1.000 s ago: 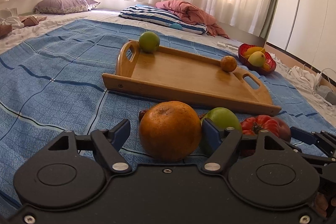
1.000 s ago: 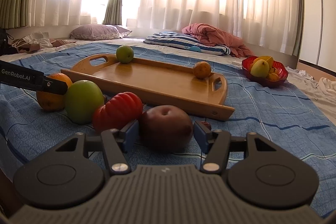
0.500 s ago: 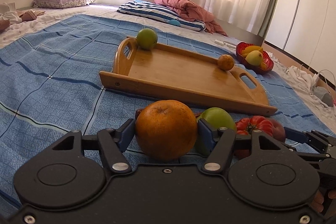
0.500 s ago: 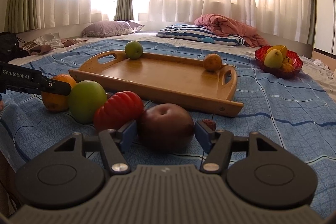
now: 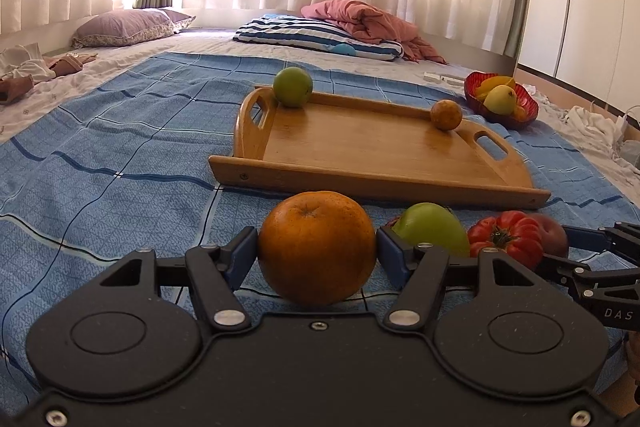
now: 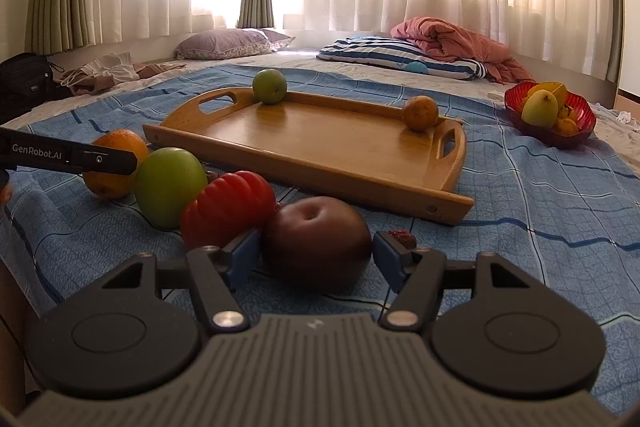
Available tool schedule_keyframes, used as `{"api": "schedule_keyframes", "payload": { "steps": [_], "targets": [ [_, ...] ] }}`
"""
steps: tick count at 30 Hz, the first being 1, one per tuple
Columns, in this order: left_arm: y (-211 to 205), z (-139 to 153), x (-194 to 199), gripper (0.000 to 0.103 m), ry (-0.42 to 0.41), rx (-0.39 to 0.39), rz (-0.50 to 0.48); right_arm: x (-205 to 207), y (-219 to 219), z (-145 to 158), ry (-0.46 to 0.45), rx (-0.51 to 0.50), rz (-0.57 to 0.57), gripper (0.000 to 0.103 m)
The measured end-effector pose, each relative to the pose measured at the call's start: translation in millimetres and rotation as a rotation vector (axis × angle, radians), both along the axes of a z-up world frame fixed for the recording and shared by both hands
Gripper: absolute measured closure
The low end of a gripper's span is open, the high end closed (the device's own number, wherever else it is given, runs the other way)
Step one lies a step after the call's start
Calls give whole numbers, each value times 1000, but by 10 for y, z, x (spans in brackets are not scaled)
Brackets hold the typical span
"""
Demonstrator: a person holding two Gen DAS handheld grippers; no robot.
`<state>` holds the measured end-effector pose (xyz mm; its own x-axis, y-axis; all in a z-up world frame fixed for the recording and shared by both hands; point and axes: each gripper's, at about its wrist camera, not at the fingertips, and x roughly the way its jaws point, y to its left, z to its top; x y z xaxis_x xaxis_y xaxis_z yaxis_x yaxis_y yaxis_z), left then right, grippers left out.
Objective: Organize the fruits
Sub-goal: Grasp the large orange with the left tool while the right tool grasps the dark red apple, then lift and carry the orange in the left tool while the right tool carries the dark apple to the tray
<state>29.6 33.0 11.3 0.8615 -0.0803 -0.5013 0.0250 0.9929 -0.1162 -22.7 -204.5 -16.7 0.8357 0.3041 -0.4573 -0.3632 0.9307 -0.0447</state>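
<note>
My left gripper (image 5: 316, 253) is shut on a large orange (image 5: 316, 247), which rests on the blue blanket. My right gripper (image 6: 316, 253) is closed around a dark red apple (image 6: 316, 241) on the blanket, its pads at the apple's sides. Between them lie a green apple (image 6: 168, 185) and a ribbed red tomato (image 6: 226, 209). A wooden tray (image 5: 372, 151) ahead holds a green fruit (image 5: 293, 87) at its far left corner and a small orange fruit (image 5: 446, 114) at its far right. The tray also shows in the right wrist view (image 6: 320, 143).
A red bowl (image 6: 550, 113) with yellow fruit sits to the right of the tray. A small dark red fruit (image 6: 402, 237) lies by my right finger. Pillows and a pink quilt (image 6: 456, 47) lie far behind, clothes and a black bag (image 6: 24, 79) at the far left.
My left gripper has closed from wide open onto the orange. My right gripper has narrowed onto the dark red apple. Both views have shifted slightly.
</note>
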Motion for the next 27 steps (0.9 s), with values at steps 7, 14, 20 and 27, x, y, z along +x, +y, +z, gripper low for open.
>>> {"api": "schedule_keyframes", "payload": {
  "steps": [7, 14, 20, 27],
  "targets": [
    [34, 0, -11, 40, 1, 10, 13, -18, 96, -46, -18, -63, 0, 28],
    [34, 3, -20, 40, -1, 16, 18, -24, 161, -53, -33, -105, -14, 37],
    [30, 15, -27, 40, -8, 31, 17, -76, 183, -63, -53, -93, -48, 38],
    [21, 66, -2, 40, -23, 48, 14, -119, 117, -10, -65, -28, -95, 39]
  ]
}}
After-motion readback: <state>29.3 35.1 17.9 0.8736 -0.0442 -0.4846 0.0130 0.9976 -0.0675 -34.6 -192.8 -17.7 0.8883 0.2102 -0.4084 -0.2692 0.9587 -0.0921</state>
